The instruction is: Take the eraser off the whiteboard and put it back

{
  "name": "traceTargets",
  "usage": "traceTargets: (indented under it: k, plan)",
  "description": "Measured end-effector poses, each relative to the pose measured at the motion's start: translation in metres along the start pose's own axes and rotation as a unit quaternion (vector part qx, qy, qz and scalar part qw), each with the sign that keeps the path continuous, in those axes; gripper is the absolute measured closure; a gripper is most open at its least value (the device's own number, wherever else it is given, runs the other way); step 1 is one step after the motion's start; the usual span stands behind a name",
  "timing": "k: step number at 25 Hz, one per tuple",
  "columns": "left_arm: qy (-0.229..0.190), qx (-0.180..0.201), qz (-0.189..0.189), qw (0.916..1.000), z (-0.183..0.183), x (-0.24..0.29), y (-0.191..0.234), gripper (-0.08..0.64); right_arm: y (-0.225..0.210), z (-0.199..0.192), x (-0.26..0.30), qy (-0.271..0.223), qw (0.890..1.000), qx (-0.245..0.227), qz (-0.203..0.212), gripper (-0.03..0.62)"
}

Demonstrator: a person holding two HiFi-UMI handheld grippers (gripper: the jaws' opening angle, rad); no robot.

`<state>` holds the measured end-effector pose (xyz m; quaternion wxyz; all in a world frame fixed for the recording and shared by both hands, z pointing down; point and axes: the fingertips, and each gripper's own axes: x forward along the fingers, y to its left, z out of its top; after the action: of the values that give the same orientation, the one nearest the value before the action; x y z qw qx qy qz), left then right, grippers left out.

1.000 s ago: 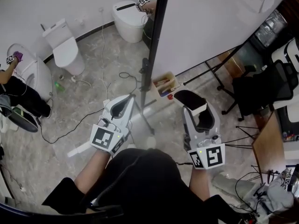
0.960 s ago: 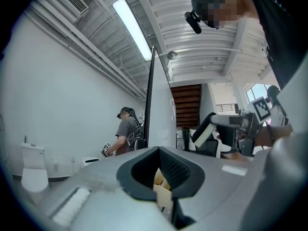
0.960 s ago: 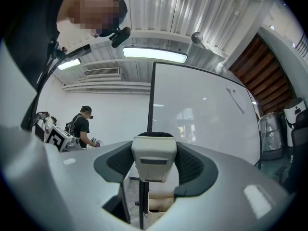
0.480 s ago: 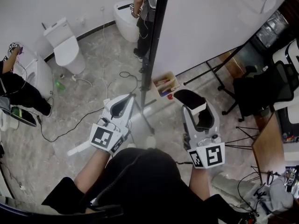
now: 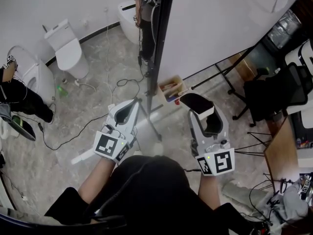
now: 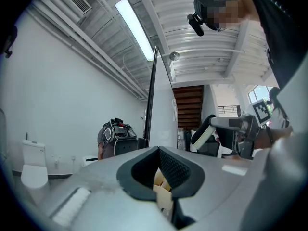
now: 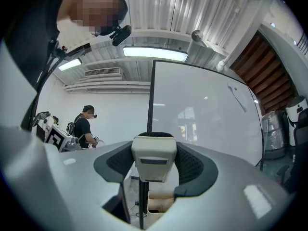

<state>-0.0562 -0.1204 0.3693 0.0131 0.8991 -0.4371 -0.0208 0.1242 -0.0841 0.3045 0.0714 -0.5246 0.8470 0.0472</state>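
My right gripper (image 5: 198, 107) is shut on the eraser (image 5: 197, 104), a white block with a black felt face. In the right gripper view the eraser (image 7: 154, 161) fills the gap between the dark pads (image 7: 193, 168), with its end toward the camera. The whiteboard (image 5: 220, 23) stands just ahead, its black edge post (image 5: 164, 33) between the two grippers, and its white face (image 7: 202, 109) is bare except for a faint mark. My left gripper (image 5: 130, 107) is held level to the left of the post, shut with nothing in it (image 6: 161, 177).
A small open box of markers (image 5: 172, 88) sits at the board's foot. Toilets (image 5: 68, 50) (image 5: 133, 18) stand on the floor behind, with cables trailing. One person (image 5: 146, 13) stands past the post, another (image 5: 14, 94) at far left. An office chair (image 5: 274, 89) and the stand's legs are at the right.
Both grippers have kept still with the eraser held. A person has walked into view behind the board's edge at the top, and the person at far left has shifted.
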Motion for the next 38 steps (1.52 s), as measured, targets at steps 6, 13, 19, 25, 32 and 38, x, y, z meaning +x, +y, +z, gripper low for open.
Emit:
traceTargets:
  k: [6,13,19,25,32,38]
  plan:
    - [0.007,0.0,0.006,1.0,-0.002,0.001,0.003,0.557,-0.001,-0.008,0.007,0.009,1.0,0.002,0.002,0.324]
    - [-0.001,-0.002,0.017,0.9999,-0.005,0.001,0.012,0.557,-0.006,-0.018,0.023,0.014,1.0,0.009,0.008,0.323]
    - [-0.001,-0.006,0.041,0.9992,-0.006,-0.002,0.027,0.557,-0.007,-0.03,0.044,0.023,0.999,0.011,0.021,0.322]
    - [-0.005,-0.013,0.066,0.9977,-0.006,-0.008,0.039,0.557,-0.003,-0.042,0.062,0.032,0.999,0.017,0.039,0.324]
    - [-0.004,-0.014,0.076,0.997,-0.007,-0.012,0.044,0.557,-0.005,-0.056,0.077,0.043,0.998,0.01,0.041,0.324]
    - [-0.006,-0.016,0.079,0.9967,-0.006,-0.012,0.045,0.557,-0.008,-0.073,0.084,0.055,0.998,0.014,0.039,0.323]
